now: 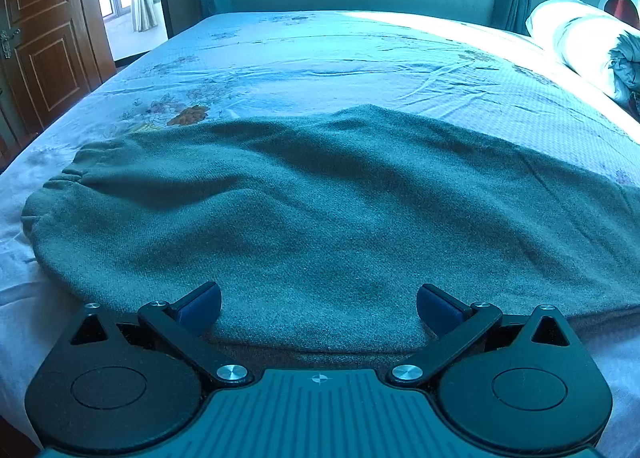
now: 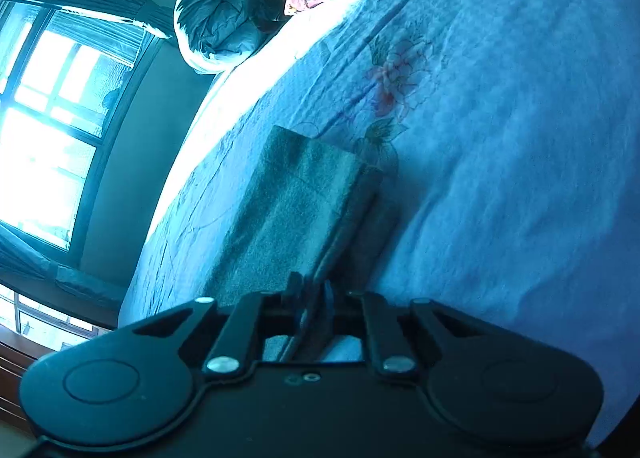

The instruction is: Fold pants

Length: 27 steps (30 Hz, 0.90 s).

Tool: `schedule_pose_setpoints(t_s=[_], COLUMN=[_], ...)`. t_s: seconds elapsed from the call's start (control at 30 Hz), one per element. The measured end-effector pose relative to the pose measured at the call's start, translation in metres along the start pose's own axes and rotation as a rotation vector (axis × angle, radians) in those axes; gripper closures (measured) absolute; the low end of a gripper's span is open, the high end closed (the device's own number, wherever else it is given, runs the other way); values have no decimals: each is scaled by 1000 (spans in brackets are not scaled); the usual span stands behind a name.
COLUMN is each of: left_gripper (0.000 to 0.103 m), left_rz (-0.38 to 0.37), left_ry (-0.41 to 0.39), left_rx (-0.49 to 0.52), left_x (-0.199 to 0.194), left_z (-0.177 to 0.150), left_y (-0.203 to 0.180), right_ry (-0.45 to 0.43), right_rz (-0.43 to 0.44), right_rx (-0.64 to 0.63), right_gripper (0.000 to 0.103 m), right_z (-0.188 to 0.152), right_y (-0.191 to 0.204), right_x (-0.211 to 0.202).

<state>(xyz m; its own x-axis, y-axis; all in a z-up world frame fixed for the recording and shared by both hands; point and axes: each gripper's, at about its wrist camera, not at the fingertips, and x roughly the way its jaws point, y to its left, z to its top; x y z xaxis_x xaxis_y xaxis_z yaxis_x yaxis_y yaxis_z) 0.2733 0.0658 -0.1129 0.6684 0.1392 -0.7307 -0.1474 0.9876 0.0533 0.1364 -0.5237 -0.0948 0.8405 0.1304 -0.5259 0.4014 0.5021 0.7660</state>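
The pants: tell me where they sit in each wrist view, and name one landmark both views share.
Left wrist: the pants spread across the middle, just past the open left gripper.
Right wrist: a folded leg runs up from the right gripper, which is clamped on it.
Shared landmark: the floral bedsheet.

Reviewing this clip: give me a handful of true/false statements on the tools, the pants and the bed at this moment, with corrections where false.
1. The left tool is open, its fingers spread over the near edge of the pants. True.
2. The right tool is open and holds nothing. False: it is shut on a folded edge of the pants.
3. The pants lie on a bed sheet with a floral print. True.
4. In the left wrist view the pants are rolled into a tight ball. False: they lie spread out, with soft wrinkles.
5. A wooden door stands to the left of the bed in the left wrist view. True.
6. The bed holds no bedding. False: a pillow lies at the right.
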Motion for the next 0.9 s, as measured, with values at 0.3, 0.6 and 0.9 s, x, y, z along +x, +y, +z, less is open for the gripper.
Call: schedule_pose_setpoints(t_s=[0.3,0.6,0.9], left_gripper=[0,0,0], left_rz=[-20,-40,-33], left_ry=[-1,2,12], left_rx=[25,34,42], left_x=[-8,-5,-4], left_z=[3,1,1], left_y=[-6,-17,-18], right_ry=[-39,-120,-85], right_rz=[23,3,34], right_rx=[59,140,69], right_gripper=[92,101,103], right_z=[-2,9,14], right_y=[-27,-58,-39], right_x=[-20,-38,-5])
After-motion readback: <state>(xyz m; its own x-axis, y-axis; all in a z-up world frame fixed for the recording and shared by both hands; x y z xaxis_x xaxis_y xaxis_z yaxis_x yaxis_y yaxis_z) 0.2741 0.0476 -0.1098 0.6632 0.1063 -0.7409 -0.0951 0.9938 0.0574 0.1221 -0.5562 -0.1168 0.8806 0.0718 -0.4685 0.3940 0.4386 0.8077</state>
